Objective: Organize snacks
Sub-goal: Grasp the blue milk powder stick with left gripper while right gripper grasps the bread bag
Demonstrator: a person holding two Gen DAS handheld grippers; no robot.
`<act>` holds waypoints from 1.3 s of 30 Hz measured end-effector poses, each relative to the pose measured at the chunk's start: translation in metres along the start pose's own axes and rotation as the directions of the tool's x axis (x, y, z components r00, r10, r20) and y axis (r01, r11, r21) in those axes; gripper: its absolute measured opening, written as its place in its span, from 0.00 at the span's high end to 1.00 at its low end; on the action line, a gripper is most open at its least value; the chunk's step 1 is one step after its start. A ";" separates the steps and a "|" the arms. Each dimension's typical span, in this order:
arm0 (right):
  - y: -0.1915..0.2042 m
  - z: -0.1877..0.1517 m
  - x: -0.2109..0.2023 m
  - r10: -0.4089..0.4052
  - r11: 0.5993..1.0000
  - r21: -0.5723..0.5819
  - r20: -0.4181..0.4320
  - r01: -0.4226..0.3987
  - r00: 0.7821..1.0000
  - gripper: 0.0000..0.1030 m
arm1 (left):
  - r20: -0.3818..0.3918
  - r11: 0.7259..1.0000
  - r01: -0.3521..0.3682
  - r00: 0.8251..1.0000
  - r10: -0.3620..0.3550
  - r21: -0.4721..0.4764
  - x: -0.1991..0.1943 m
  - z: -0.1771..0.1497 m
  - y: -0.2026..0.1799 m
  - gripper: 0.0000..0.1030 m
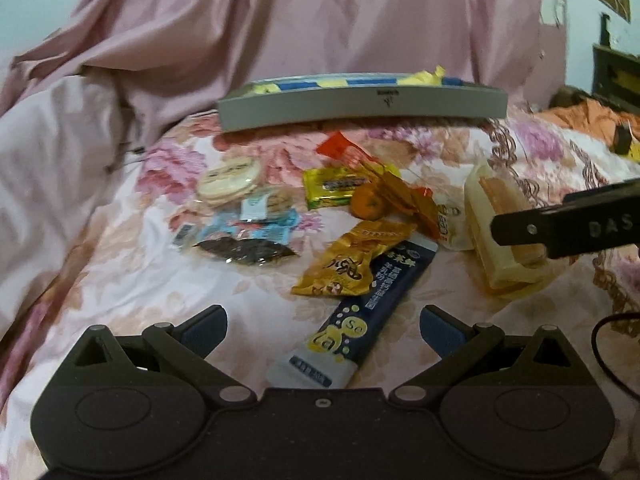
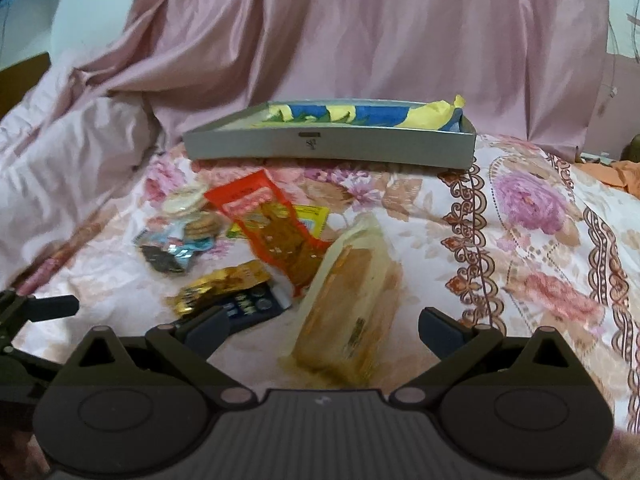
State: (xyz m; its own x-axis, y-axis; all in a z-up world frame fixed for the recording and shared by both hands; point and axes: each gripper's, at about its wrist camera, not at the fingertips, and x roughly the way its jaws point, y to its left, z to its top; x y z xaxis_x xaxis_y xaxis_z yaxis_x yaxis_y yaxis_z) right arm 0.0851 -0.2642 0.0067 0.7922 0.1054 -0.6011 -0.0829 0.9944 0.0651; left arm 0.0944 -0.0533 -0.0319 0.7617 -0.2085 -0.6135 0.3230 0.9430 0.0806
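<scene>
"DAS" on right tool [image 1: 560,228], "Se" on dark blue packet [image 1: 352,312]

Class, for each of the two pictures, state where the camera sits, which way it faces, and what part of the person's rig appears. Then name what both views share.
Left wrist view: sits behind the open left gripper, facing across the floral bedspread toward the grey tray; a dark blue snack stick lies ahead, and the right gripper's finger enters at right.
Right wrist view: sits behind the open right gripper, facing the same tray; a clear-wrapped cake pack lies ahead.
Shared: tray, cake pack, blue stick, gold packet, red packet.
</scene>
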 end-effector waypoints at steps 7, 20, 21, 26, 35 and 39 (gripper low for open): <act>-0.006 0.004 0.034 -0.032 0.999 0.025 -0.061 0.033 0.998 0.00 | -0.046 0.996 0.068 0.997 -0.066 0.056 0.027 0.006 -0.003 0.01; -0.013 0.006 0.067 -0.012 0.996 0.084 -0.140 0.024 0.990 0.00 | -0.157 0.985 0.163 0.976 -0.152 0.061 0.055 0.009 -0.008 0.07; -0.013 0.006 0.069 -0.007 0.996 0.090 -0.146 0.020 0.989 0.00 | -0.160 0.985 0.166 0.975 -0.155 0.056 0.056 0.010 -0.007 0.07; -0.010 0.005 0.076 0.007 0.996 0.086 -0.159 0.007 0.987 0.00 | -0.187 0.982 0.183 0.967 -0.172 0.041 0.061 0.013 -0.006 0.08; -0.016 0.003 0.082 0.030 0.991 0.135 -0.199 -0.003 0.980 0.10 | -0.215 0.976 0.220 0.953 -0.215 -0.002 0.058 0.015 -0.005 0.27; -0.018 0.002 0.079 0.031 0.988 0.152 -0.189 -0.002 0.981 0.21 | -0.225 0.980 0.199 0.954 -0.198 -0.019 0.057 0.016 -0.007 0.40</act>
State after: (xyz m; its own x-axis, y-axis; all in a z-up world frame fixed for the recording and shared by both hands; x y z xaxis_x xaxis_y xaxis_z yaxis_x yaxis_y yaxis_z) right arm 0.1504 -0.2739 -0.0408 0.6606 0.1345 -0.7386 0.0084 0.9824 0.1864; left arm 0.1449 -0.0760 -0.0551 0.5369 -0.3270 -0.7777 0.4570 0.8876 -0.0578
